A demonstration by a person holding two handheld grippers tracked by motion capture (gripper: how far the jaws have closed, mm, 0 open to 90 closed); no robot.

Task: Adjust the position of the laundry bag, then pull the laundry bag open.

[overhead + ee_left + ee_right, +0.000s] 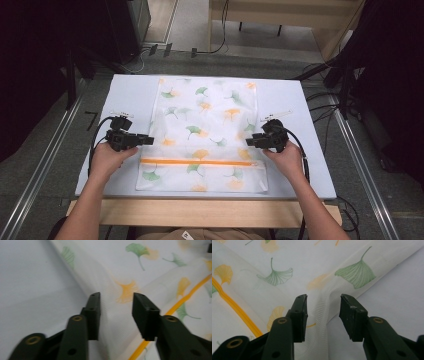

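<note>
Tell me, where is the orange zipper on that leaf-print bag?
In the high view, the zipper runs across the bag near its edge closest to the person, between the two hands.

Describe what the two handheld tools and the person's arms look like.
Each tool, left and right, is a compact black body ending in two flat, blocky black jaws. Brass-coloured rivets sit at the jaw pivots, with small round holes lower down. A black cable loops from each tool back along the arm. The person's forearms are bare, with no sleeves showing.
</note>
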